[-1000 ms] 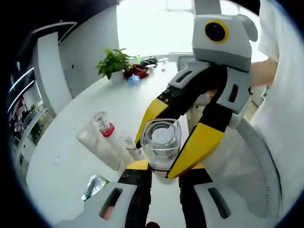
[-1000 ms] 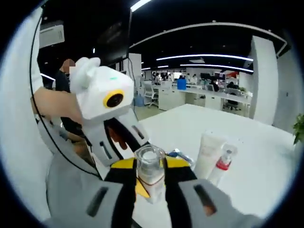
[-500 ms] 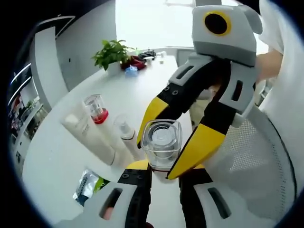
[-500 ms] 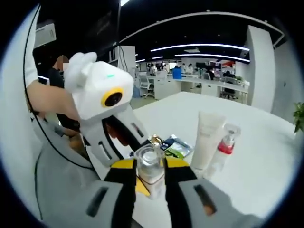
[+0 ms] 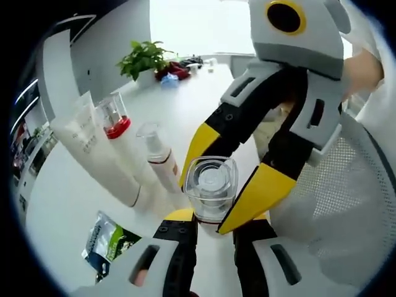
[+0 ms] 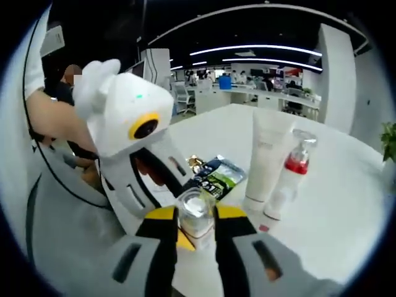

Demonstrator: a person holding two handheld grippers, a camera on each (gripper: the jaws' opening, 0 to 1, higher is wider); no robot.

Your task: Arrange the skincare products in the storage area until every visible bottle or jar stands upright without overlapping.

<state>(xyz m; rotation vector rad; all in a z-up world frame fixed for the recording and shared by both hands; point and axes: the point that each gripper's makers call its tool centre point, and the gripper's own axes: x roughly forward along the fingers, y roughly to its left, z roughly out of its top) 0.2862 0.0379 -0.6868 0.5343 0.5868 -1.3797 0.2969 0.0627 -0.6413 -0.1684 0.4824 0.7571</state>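
A small clear jar (image 5: 210, 185) with a clear lid is off the table, upright between both grippers. My left gripper (image 5: 210, 218) is shut on its base from below. From the upper right my right gripper (image 5: 205, 207) reaches in, its yellow jaws pressed on the jar's two sides. In the right gripper view the same jar (image 6: 195, 213) sits between my right gripper (image 6: 195, 218)'s jaws. A white tube (image 5: 93, 148), a pump bottle with a red collar (image 5: 117, 133) and a small spray bottle (image 5: 158, 158) stand upright on the white table (image 5: 185, 105).
Green and dark sachets (image 5: 108, 238) lie flat near the table's edge, and again by the tube (image 6: 213, 176). A potted plant (image 5: 142, 59) and small items stand at the far end. A mesh chair back (image 5: 328, 204) and a person's white sleeve are to the right.
Both grippers keep their hold on the jar. The cameras have come lower and closer to the table, so the tube, bottles and sachets look larger and nearer.
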